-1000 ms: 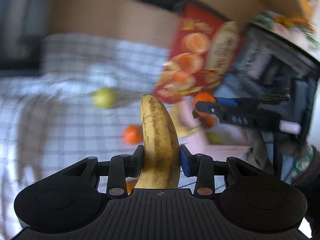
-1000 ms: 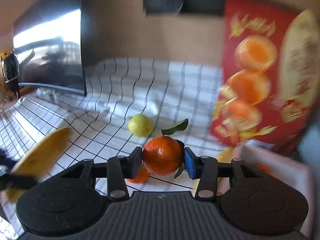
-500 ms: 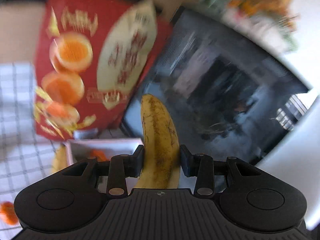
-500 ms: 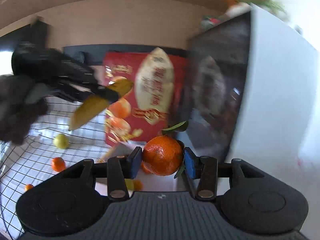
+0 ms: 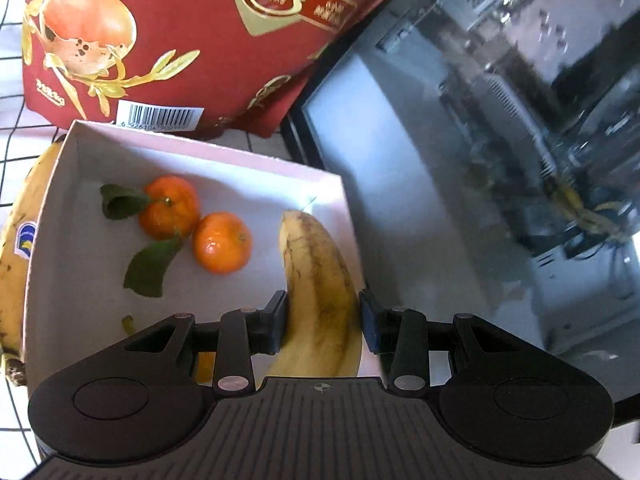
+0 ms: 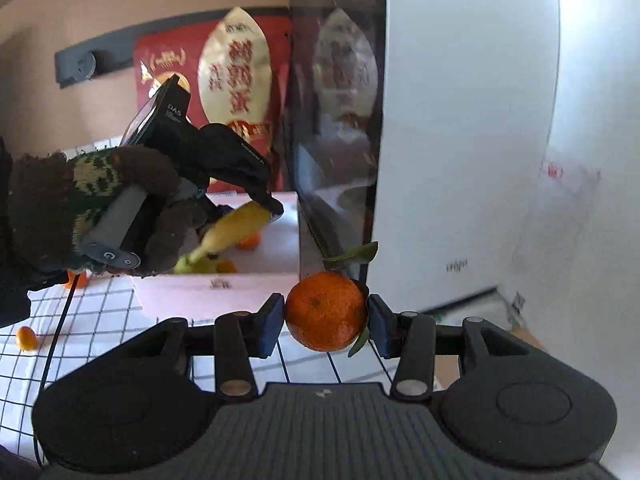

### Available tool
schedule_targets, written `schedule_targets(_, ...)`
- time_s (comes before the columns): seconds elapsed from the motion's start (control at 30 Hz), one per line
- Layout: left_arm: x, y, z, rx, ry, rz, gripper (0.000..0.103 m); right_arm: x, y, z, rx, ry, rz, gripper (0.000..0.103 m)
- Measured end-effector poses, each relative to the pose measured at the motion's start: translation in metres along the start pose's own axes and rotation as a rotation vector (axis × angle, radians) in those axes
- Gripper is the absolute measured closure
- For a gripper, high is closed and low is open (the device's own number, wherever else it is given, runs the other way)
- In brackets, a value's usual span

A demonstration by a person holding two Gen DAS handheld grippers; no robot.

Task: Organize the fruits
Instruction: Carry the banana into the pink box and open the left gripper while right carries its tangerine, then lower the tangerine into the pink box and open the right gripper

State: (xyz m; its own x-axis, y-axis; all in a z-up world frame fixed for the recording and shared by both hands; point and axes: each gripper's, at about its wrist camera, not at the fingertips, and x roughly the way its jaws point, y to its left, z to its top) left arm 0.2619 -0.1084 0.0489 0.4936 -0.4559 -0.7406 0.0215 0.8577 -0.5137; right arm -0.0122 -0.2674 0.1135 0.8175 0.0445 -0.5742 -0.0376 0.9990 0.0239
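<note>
Both tongs loaded, box part filled

Nearest in the left wrist view, the left tongs [image 5: 323, 322] are clamped on a spotted banana [image 5: 320, 292] whose tip hangs over the right side of the white box [image 5: 52, 208], close to its right wall. In the right wrist view the right tongs [image 6: 326, 322] grip a leafy mandarin [image 6: 325, 311] above the checked desk [image 6: 120, 344], short of the box's near wall. Inside the box lie two mandarins [image 5: 196, 228], with more fruit partly hidden near its front. Left to do, by my reading: both held fruits, a second banana [image 5: 16, 248] lying against the box's outer left wall, and small oranges [image 6: 26, 338] loose on the desk. Open floor remains on the box's right side; beyond, a red fruit carton [image 5: 168, 36] and a dark glass-fronted case [image 5: 480, 160] hem in the far and right edges.
</note>
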Motion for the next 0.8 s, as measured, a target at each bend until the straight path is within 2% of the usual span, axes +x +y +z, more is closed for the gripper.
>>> schedule_targets(0.07, 0.006, -0.002, -0.007, 0.016, -0.01, 0.029, 0.062, 0.003, 0.0, -0.005, 0.008, 0.021, -0.003, 0.058)
schedule_targets(0.13, 0.012, 0.001, -0.015, 0.012, -0.029, 0.02, 0.063, 0.009, 0.001, -0.007, 0.01, 0.035, -0.01, 0.059)
schedule_targets(0.17, 0.014, 0.004, -0.018, -0.002, -0.035, 0.014, 0.068, 0.011, 0.002, -0.007, 0.009, 0.04, -0.011, 0.059)
schedule_targets(0.2, 0.015, 0.009, -0.02, -0.027, -0.055, -0.009, 0.091, 0.012, 0.003, -0.008, 0.009, 0.044, -0.011, 0.059)
schedule_targets(0.27, 0.012, 0.014, -0.019, -0.066, -0.066, -0.122, 0.09, 0.014, 0.006, -0.008, 0.006, 0.048, -0.007, 0.059)
schedule_targets(0.33, 0.009, 0.016, -0.015, -0.075, -0.04, -0.215, 0.09, 0.014, 0.007, -0.01, 0.001, 0.049, -0.008, 0.059)
schedule_targets(0.43, -0.009, 0.013, -0.012, -0.009, -0.041, -0.275, 0.088, 0.014, 0.007, -0.014, 0.002, 0.054, -0.008, 0.059)
schedule_targets(0.57, -0.054, 0.026, -0.019, 0.005, -0.066, -0.335, 0.086, 0.019, 0.008, -0.014, -0.003, 0.056, 0.003, 0.059)
schedule_targets(0.67, -0.094, 0.046, -0.032, 0.023, -0.116, -0.315, 0.086, 0.026, 0.012, -0.002, -0.023, 0.04, 0.03, 0.058)
schedule_targets(0.8, -0.149, 0.076, -0.063, 0.102, -0.245, -0.175, 0.086, 0.047, 0.025, 0.029, -0.054, 0.002, 0.106, 0.058)
